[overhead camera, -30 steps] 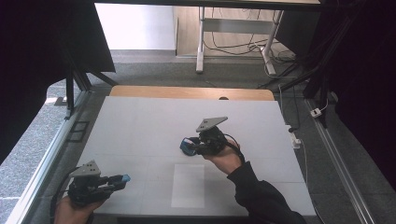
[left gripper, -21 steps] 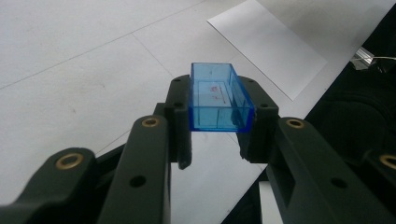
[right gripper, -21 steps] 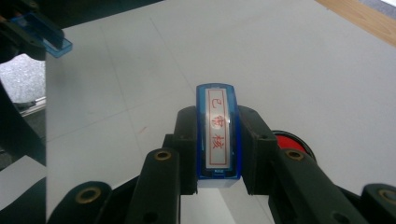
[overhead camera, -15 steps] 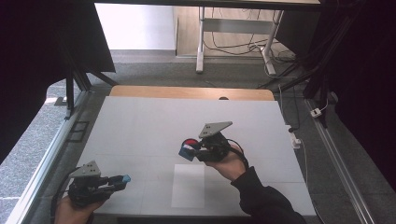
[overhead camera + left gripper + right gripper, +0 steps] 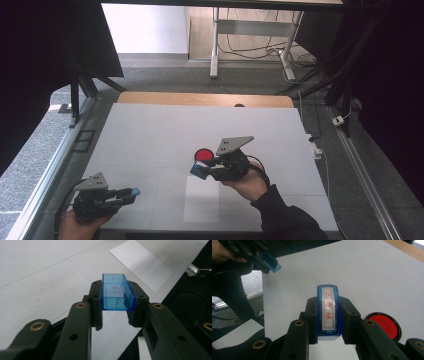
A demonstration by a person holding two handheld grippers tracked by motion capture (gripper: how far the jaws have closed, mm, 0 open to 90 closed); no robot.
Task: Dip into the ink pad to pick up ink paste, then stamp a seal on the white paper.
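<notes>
While the left gripper (image 5: pixel 131 191) sits near the table's (image 5: pixel 150 130) near-left corner, its jaws are clamped on a clear blue cap (image 5: pixel 117 292), an open-ended rectangular shell held by its two long sides; in the left gripper view the cap's hollow faces the camera and faint red marks show on its inner wall. The right gripper (image 5: pixel 199 169) is over the middle of the white table, jaws closed on a blue stamp (image 5: pixel 328 312), gripped across its narrow width. In the right gripper view the stamp's face points back at the camera: a white panel with a red border and red characters. A round red ink pad (image 5: pixel 203 154) in a black rim lies on the table just beside the right gripper's tip, on its far side in the high view. A white sheet of paper (image 5: pixel 201 199) lies flat on the table between the two hands, nearer the right forearm. Cap and stamp are well apart.
</notes>
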